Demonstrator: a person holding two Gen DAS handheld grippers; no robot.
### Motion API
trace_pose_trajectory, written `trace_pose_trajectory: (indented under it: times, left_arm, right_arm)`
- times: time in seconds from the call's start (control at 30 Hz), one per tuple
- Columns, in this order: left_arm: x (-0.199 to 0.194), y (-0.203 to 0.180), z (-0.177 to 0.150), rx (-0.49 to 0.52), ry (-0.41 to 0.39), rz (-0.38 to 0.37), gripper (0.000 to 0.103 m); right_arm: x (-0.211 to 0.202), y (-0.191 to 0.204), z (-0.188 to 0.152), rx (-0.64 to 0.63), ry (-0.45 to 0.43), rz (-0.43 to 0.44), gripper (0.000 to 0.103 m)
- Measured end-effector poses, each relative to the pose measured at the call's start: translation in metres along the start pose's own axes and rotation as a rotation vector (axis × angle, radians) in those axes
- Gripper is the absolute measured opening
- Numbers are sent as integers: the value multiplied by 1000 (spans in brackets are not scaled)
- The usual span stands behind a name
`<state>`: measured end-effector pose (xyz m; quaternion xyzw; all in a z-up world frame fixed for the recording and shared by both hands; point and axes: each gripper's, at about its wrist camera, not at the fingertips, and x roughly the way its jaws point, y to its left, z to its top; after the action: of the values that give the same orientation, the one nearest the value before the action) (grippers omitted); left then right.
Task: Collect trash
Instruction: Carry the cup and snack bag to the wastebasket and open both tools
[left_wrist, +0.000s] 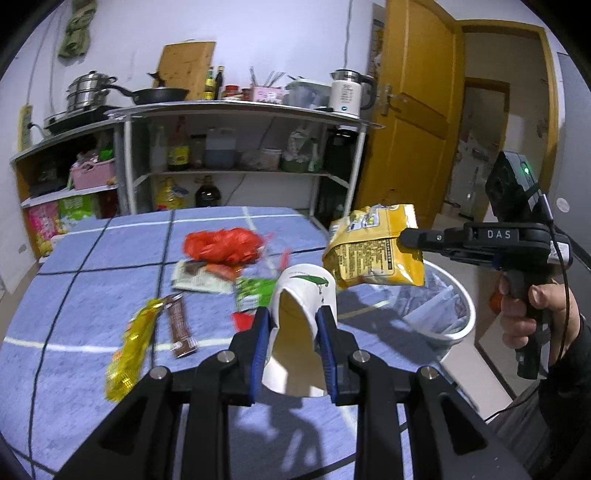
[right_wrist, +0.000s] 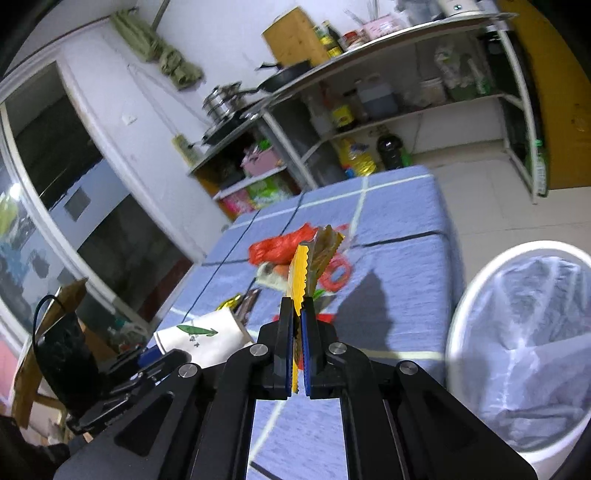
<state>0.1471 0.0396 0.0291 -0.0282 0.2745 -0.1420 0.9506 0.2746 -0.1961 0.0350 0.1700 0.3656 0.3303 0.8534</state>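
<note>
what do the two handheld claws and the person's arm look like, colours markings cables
Both the left claw and the right claw are black linkage frames with silver pivot pins and blue pads on the fingers. Seen from the side, the right one has a pistol handle, white "DAS" lettering, a green light and a thin black cable. The sleeve is dark.
</note>
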Motion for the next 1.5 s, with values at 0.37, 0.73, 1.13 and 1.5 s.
trace_pose_trajectory:
  times: [0.37, 0.73, 1.13, 1.5]
  left_arm:
    - [54, -74, 33, 80, 15, -123, 27]
    - [130, -136, 38, 140, 96, -217, 29]
    - [156, -151, 29, 136, 144, -248, 45]
    - [134, -143, 35, 113, 101, -268, 50]
  right_arm:
    - [-68, -82, -7, 156, -94, -141, 4]
    - [-78, -143, -29, 270, -34, -270, 5]
    - [-98, -172, -45, 330, -48, -372, 50]
    - [-115, -132, -32, 216, -141, -353, 50]
